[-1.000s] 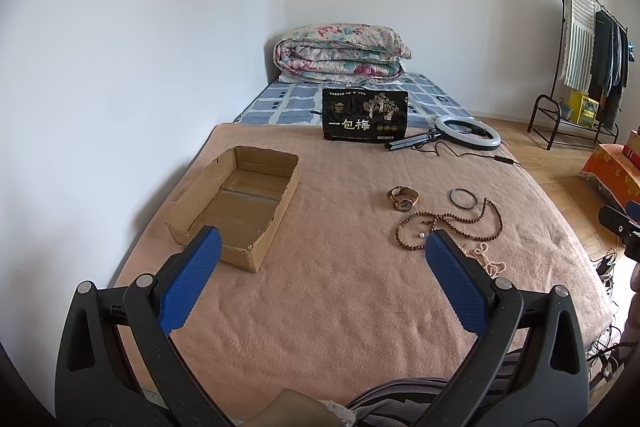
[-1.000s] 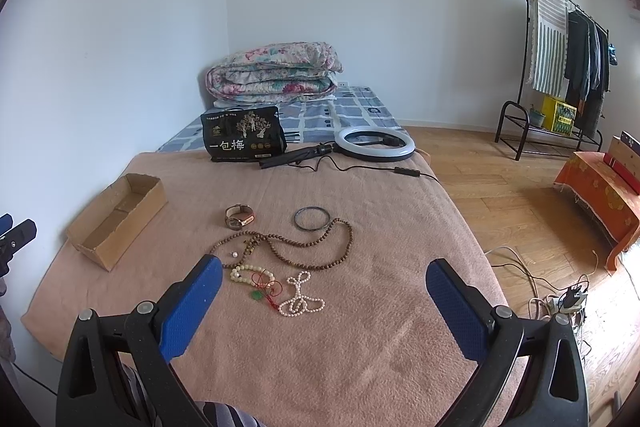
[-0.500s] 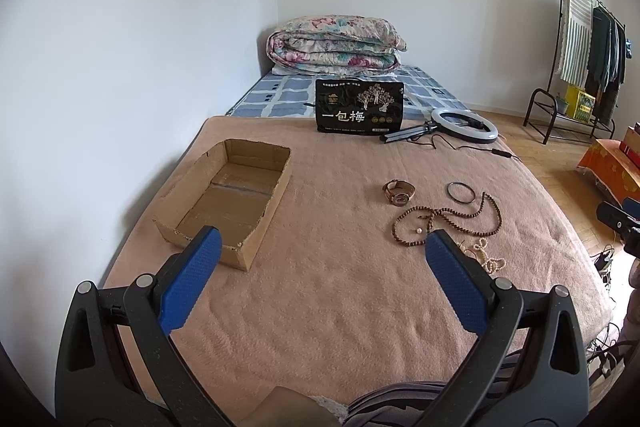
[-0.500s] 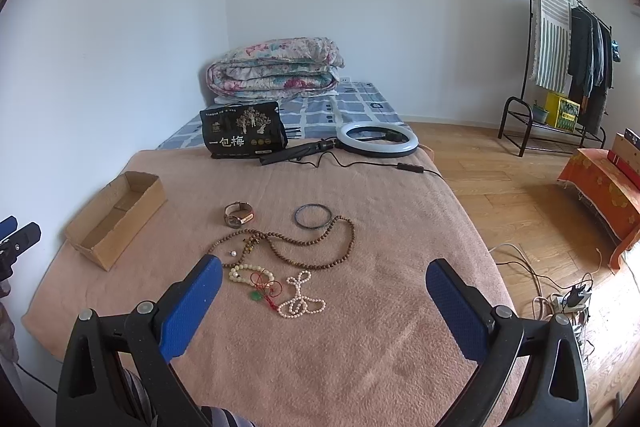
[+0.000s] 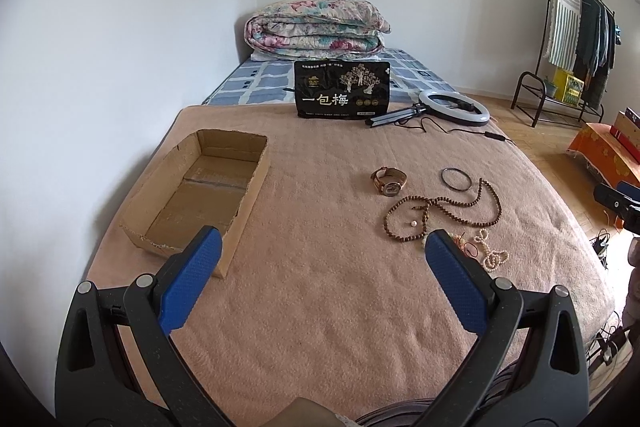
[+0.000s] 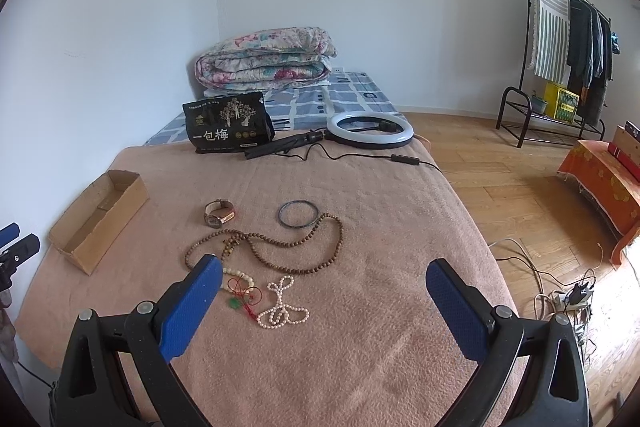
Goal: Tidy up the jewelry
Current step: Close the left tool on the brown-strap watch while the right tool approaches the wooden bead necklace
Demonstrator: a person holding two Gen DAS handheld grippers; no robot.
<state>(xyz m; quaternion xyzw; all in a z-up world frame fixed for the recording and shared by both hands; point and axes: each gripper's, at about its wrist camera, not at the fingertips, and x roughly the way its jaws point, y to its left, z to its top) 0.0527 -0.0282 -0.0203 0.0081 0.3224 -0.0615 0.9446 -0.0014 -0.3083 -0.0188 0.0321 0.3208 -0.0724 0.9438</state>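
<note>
Nothing looks sorted yet: the cardboard box [image 5: 200,187] sits empty on the bed's blanket [image 5: 320,287], while the watch [image 6: 219,213], bangle [image 6: 298,213], brown bead necklace [image 6: 288,247] and pearl strand [image 6: 282,311] lie loose nearby. The left gripper [image 5: 323,247] and right gripper [image 6: 324,277] hover above the blanket, fingers spread wide, grasping nothing.

We see blue pads [image 6: 192,307] on our black right gripper [image 6: 324,301], and a peach-pink blanket [image 6: 360,339] beneath it. Ahead lie a brown bead necklace [image 6: 316,255], a dark bangle [image 6: 298,213] and a tan-strapped watch [image 6: 219,213]; nearer its left finger, a cream pearl strand [image 6: 282,311]. Far ahead sits a black bag [image 6: 228,127] printed in gold, and a floral quilt [image 6: 266,61]. Left is a plain brown cardboard box [image 5: 200,191].
</note>
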